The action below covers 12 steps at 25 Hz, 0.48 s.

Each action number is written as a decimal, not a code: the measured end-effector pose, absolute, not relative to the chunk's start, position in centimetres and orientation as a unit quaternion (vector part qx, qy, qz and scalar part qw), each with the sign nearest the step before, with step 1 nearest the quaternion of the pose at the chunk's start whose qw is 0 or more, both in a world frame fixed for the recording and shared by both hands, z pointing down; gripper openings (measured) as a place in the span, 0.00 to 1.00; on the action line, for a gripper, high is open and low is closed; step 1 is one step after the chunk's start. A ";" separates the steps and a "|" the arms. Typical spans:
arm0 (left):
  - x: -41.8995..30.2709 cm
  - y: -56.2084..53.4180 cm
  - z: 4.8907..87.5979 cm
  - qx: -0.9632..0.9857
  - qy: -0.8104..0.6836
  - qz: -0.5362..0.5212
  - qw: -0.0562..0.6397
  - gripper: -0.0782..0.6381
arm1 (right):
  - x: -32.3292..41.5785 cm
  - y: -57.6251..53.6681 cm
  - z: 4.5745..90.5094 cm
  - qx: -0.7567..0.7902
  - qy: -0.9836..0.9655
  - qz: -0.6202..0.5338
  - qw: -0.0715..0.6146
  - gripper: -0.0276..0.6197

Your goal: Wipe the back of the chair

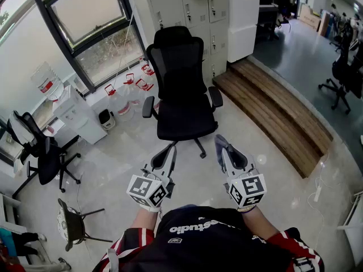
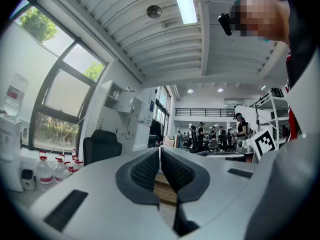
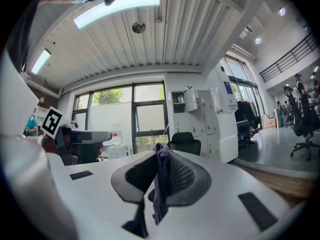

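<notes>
A black mesh-back office chair stands on the pale floor ahead of me, its seat turned toward me and its back on the far side. My left gripper is held low in front of the chair, shut with nothing between its pads. My right gripper is level with it, shut on a grey cloth that hangs down between the jaws. Both grippers are short of the chair and not touching it. The chair is small and distant in the left gripper view and the right gripper view.
Water jugs and a white water dispenser line the window wall at left. Another black chair and a stool stand at left. A wooden step runs at right, white cabinets behind.
</notes>
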<state>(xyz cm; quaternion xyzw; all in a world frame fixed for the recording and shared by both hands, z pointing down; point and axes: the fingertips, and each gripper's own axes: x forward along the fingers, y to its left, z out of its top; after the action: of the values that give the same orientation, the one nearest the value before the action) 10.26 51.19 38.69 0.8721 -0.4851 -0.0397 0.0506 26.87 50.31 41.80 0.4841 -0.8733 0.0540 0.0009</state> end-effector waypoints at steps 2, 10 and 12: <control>10.4 51.1 38.7 0.872 -0.486 -0.039 0.050 0.15 | 27.0 50.2 41.9 0.484 -0.874 0.053 0.002 0.14; 10.8 51.1 38.8 0.871 -0.488 -0.035 0.053 0.15 | 27.4 49.8 42.1 0.482 -0.874 0.058 0.003 0.14; 10.7 51.1 38.8 0.870 -0.489 -0.036 0.055 0.15 | 27.3 49.8 42.1 0.482 -0.874 0.058 0.002 0.14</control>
<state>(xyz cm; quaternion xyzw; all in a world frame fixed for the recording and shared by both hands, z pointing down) 10.67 51.12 38.79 0.8700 -0.4887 -0.0359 0.0553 27.28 49.80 42.07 0.4817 -0.8744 0.0585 0.0020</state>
